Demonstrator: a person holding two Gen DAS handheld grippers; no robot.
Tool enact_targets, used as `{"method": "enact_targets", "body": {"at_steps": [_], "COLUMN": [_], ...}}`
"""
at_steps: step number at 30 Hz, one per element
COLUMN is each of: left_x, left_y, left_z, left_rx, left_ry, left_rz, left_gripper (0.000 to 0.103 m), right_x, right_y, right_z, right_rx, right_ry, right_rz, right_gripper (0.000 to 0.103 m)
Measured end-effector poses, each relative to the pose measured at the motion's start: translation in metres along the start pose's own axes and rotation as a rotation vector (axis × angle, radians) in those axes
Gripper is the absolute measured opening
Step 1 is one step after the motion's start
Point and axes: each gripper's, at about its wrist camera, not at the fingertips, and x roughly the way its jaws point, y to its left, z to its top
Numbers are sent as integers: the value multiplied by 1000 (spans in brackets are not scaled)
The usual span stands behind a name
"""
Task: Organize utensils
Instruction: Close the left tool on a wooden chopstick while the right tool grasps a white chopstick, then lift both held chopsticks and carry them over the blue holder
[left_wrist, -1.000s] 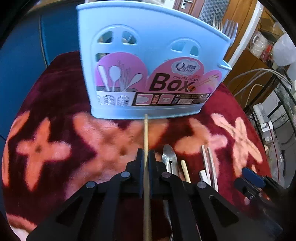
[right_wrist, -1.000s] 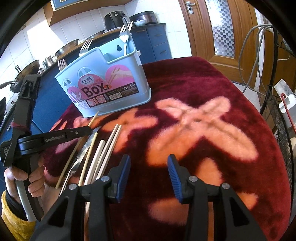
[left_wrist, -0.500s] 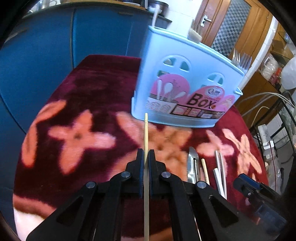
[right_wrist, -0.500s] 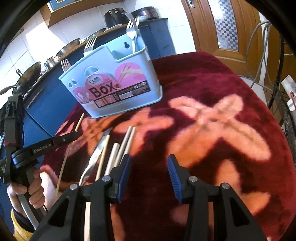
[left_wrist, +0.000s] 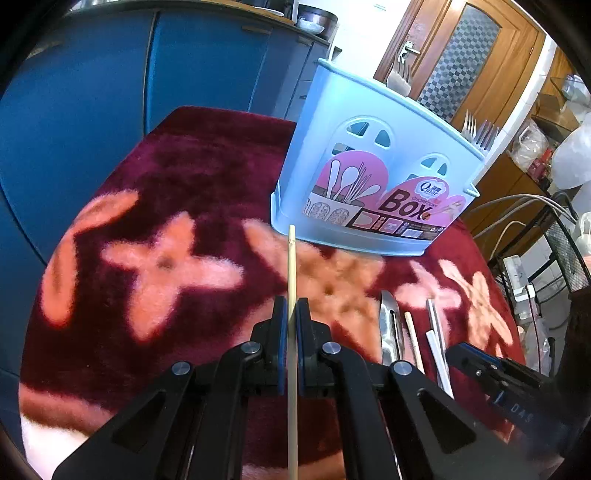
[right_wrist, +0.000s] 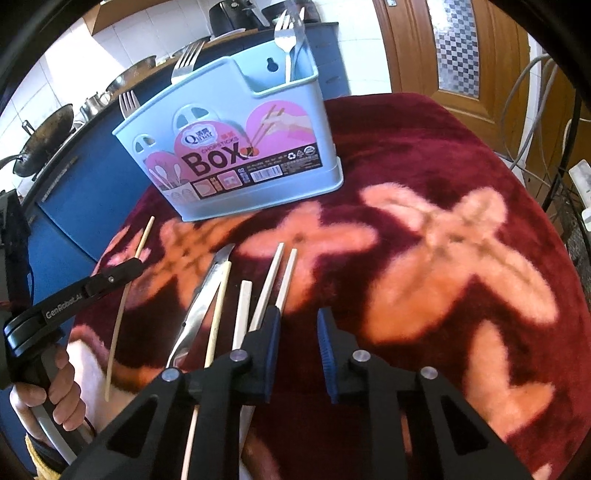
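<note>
**One chopstick lifted, the rest waiting on the cloth**

The left gripper (left_wrist: 291, 314) is clamped tight on a thin wooden chopstick (left_wrist: 291, 266), which runs straight out between its pads and points toward the foot of the pale blue utensil box (left_wrist: 373, 177). The stick's tip stops just short of the box's lower left corner, seen from the left wrist. From the right wrist view the same stick slants across the left edge of the dark red flowered cloth (right_wrist: 443, 155), gripped partway along its length, with a hand (right_wrist: 55, 391) wrapped round the tool's handle below.

The right gripper (right_wrist: 297, 328) hangs low over the cloth with its blue-padded jaws closing and nothing between them. Its left finger sits just beside the near ends of two pale chopsticks (right_wrist: 277, 280) that lie side by side. Left of those lie a shorter pale stick (right_wrist: 242, 314), another wooden chopstick (right_wrist: 219, 310) and a metal knife (right_wrist: 207, 295), all pointing roughly toward the box.

The box stands upright at the far side of the cloth, well apart from both tools, with forks (right_wrist: 284, 40) standing up out of its compartments.
</note>
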Motion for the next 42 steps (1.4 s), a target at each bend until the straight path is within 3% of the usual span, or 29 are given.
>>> {"method": "enact_targets", "body": {"at_steps": [8, 15, 20, 26, 33, 42], "left_x": [14, 22, 30, 23, -10, -60], "left_y": [-4, -8, -13, -8, -20, -47], "left_z": [-3, 0, 8, 14, 21, 37], "left_rx": [35, 65, 88, 12, 10, 45], "left_ry": [62, 94, 133, 136, 27, -174], "left_rz": [29, 54, 61, -26, -82, -115], "left_gripper": [2, 2, 2, 2, 2, 2], "right_x": [4, 19, 23, 10, -22, -76], "right_y": [9, 12, 6, -4, -4, 4], "right_z": [4, 17, 24, 27, 27, 38], "right_rx": [-26, -72, -80, -55, -72, -96], "right_ry": [45, 84, 85, 16, -114, -370], "right_rz": [8, -5, 37, 102, 142, 135], "right_gripper": [23, 13, 11, 6, 6, 6]}}
